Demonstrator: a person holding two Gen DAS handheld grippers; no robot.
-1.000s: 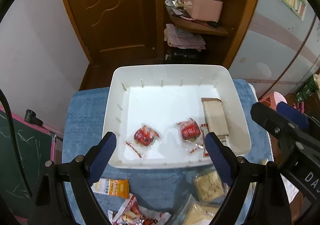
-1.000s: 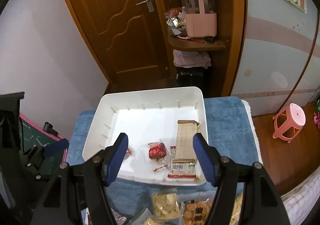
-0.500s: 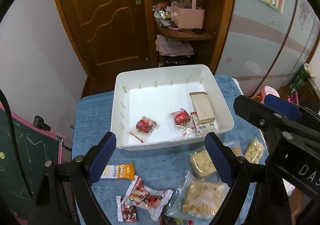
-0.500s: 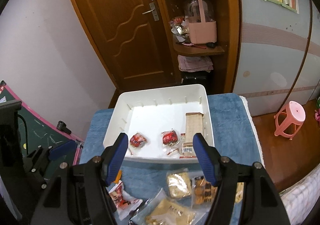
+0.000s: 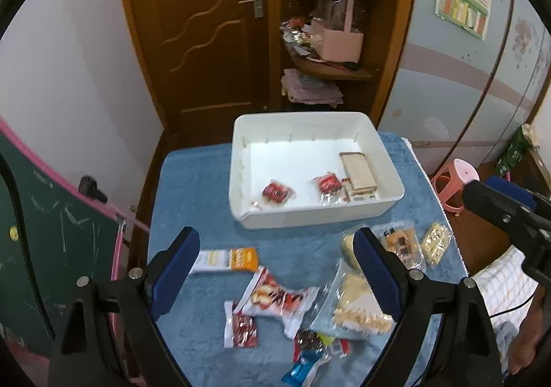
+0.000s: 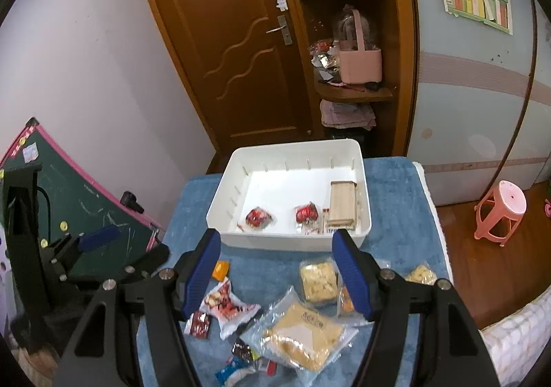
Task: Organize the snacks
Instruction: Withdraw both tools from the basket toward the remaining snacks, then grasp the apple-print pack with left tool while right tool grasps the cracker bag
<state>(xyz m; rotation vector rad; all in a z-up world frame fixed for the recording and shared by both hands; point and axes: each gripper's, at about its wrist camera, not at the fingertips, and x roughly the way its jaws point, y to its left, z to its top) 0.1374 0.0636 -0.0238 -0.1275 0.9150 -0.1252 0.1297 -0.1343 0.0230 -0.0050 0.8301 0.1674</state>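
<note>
A white bin [image 5: 320,218] [image 6: 220,197] stands on a blue towel. In it lie two red packets [image 5: 277,191] [image 5: 327,184] and a tan wafer pack [image 5: 358,171] [image 6: 342,202]. Loose snacks lie in front of it: an orange bar [image 5: 234,259], a red-and-white pouch [image 5: 279,297] [image 6: 227,304], a large clear cracker bag [image 5: 358,311] [image 6: 303,332], small biscuit packs [image 5: 401,244] [image 6: 318,280]. My left gripper [image 5: 275,270] and right gripper [image 6: 279,270] are both open and empty, held above the loose snacks.
The blue towel [image 5: 193,187] [image 6: 396,215] covers a small table. A green chalkboard [image 5: 41,235] leans at the left. A pink stool [image 6: 501,211] stands at the right. A wooden door [image 6: 234,53] and shelves are behind.
Both grippers have pulled back and up from the bin. The loose snacks in front of the bin have come into view. Both stay open.
</note>
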